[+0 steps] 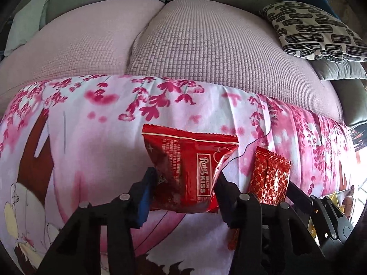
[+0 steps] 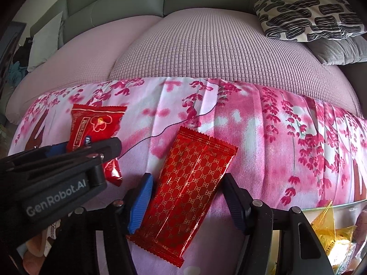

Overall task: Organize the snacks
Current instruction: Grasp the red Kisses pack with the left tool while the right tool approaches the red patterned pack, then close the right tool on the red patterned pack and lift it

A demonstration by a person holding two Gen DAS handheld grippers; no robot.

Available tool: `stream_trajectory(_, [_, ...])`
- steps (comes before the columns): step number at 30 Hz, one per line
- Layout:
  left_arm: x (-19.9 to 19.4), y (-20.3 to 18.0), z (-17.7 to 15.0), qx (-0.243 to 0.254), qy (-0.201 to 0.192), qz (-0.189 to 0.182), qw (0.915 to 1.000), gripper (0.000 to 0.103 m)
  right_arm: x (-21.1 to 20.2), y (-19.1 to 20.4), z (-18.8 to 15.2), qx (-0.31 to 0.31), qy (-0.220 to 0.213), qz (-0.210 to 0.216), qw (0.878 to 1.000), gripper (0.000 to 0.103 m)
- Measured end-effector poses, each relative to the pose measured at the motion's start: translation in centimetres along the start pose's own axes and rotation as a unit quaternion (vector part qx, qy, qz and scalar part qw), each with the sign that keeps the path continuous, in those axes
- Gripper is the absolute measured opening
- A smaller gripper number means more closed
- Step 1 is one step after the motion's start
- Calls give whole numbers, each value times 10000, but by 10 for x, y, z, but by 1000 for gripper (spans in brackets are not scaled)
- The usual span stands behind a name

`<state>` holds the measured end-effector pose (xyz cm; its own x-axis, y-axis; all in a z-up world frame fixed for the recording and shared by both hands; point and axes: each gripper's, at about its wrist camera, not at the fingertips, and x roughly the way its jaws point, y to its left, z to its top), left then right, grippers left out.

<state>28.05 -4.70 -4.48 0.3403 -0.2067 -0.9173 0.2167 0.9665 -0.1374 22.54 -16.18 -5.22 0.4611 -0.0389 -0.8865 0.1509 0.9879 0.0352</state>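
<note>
While both grippers point steeply down at a pink floral cloth [image 1: 75, 123] laid over a sofa [image 1: 206, 52], each has a red snack between its fingers. The left gripper [image 1: 183, 181] is clamped on a glossy red packet [image 1: 190, 160] printed "KISS", its pads pressing the packet's two sides; the packet looks crumpled at the right pad. The right gripper [image 2: 185, 197] straddles a flat red wrapper [image 2: 190, 183] with a gold lattice pattern, which lies tilted on the cloth; the blue left pad touches its edge, while the right pad stands just apart, so no grip is confirmed. A glass bowl [image 2: 330, 205] holding yellow packets [image 2: 330, 226] sits at the lower right.
</note>
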Motion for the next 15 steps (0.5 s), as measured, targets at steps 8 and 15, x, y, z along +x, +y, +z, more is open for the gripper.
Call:
stream_trajectory(8, [-18,18,-20,-534,88,104,9985,43,-3,8,-1,-130,9,-24,9999,57])
stream_trajectory(15, [-36,30,-36,-831,-58,125,9964,40,-13,14,-5,-168,8,80,9998,52])
